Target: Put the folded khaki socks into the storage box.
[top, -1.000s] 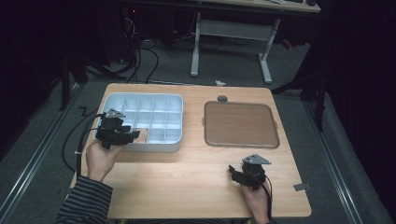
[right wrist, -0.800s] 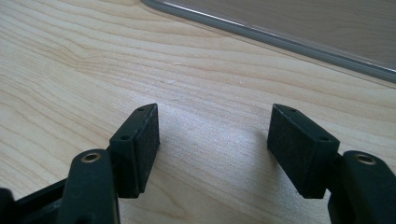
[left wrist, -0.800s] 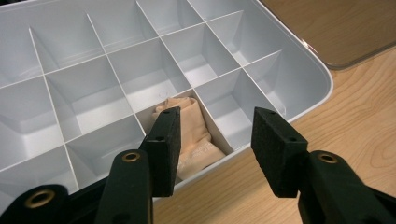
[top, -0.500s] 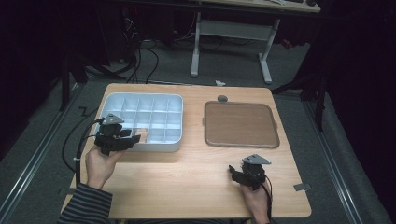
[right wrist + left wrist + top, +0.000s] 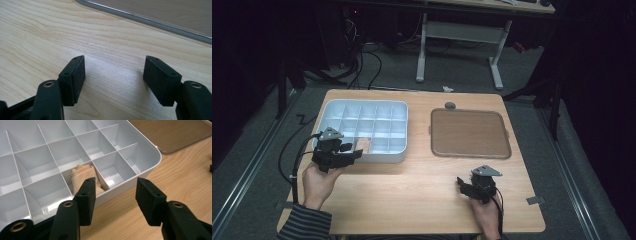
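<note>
Left gripper [image 5: 113, 197]: jaws stand apart, nothing between the pads, and they have just been opening. In the left gripper view it sits just outside the near wall of the white divided tray [image 5: 150, 165], over bare table [image 5: 185, 182]. The folded beige cloth [image 5: 83, 176] lies in a near-row compartment of the tray, right ahead of the left pad, free of both pads. In the high view the same cloth [image 5: 363, 145] shows in the tray's front row, just beyond the left gripper [image 5: 343, 154].

Step in hand, as judged: release and withdrawal after placing the cloth. To do it well, keep the jaws wide until the pads are fully clear of the tray wall, back away level rather than lifting through the dividers, and avoid brushing the rim, since the tray looks light and could slide. Check that the cloth sits below the divider tops and does not spring out.

Right gripper [image 5: 113, 75]: jaws apart, empty, low over the wood near the edge of the brown lid [image 5: 160, 15]. In the high view it rests near the table's front edge [image 5: 477, 187].

Against the earlier frames: the left gripper sat over the tray's front row; it is now pulled back toward the person. The right gripper is unchanged.
</note>
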### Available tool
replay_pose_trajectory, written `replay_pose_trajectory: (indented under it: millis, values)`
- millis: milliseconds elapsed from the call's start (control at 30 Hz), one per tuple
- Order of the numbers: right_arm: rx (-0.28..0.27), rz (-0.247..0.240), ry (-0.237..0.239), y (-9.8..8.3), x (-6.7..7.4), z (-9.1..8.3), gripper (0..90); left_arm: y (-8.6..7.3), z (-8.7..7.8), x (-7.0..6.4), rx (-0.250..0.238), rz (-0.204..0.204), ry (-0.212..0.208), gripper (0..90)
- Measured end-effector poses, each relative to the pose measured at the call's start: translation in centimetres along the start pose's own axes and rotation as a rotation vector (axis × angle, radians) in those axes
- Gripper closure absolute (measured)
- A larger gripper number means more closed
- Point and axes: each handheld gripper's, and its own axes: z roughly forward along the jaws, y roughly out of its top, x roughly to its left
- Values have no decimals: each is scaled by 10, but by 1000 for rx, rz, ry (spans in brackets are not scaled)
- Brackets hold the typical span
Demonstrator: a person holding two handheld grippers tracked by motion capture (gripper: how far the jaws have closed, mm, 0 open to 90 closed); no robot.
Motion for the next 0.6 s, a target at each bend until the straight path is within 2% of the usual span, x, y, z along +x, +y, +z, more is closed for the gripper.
replay_pose_trajectory:
  millis: [600]
  values:
    - [0,-1,0,0,0,0,342,-14,2,-9,-8,-6,-31,500]
